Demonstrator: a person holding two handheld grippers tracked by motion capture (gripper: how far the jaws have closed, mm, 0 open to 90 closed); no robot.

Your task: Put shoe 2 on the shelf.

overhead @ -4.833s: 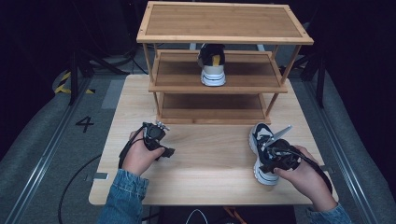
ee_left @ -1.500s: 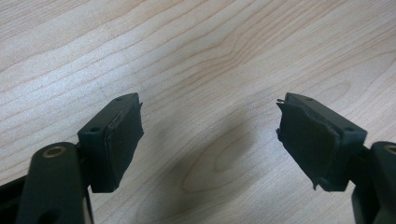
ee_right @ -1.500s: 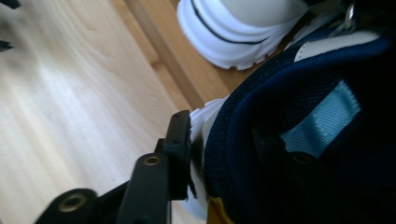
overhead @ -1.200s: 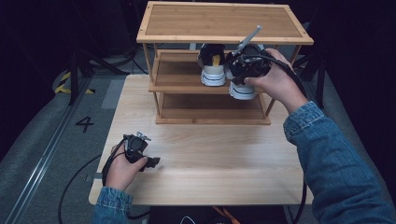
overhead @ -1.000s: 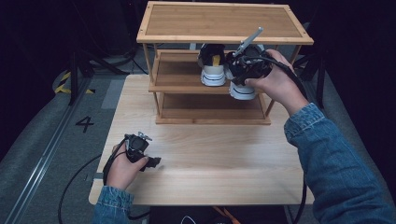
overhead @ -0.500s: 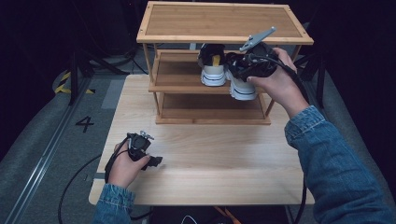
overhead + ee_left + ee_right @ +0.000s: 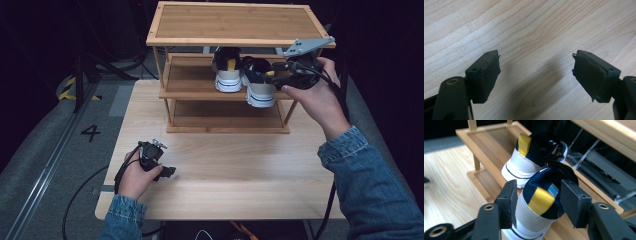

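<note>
Left gripper (image 7: 167,171): lower left of the high view, resting low on the table (image 7: 240,175); jaws wide apart over bare wood in the left gripper view, nothing between them. Shifted only slightly toward the near edge since the earliest frame.

Right gripper (image 7: 537,195): upper right of the high view, at the right end of the middle shelf (image 7: 192,80). Jaws straddle the heel of the second shoe (image 7: 541,205), one to each side; gaps look visible at both pads, so read as released, not clamped. Half a second ago the gripper sat closer over the shoe.

Change: second shoe lay at lower right of the table about five seconds ago; now stands on the middle shelf, heel toward the camera.

Meaning: placement judged essentially done; remaining step is to back the gripper straight off the heel without dragging the shoe.

Rack (image 7: 240,22), middle shelf: first shoe (image 7: 227,72) and second shoe side by side, just beside each other, yellow heel tabs facing out; contact between them not resolvable. Second shoe's heel sits at the front lip.

Rack, bottom shelf (image 7: 227,119): nothing seen on it.

Rack, top shelf: bare.
</note>
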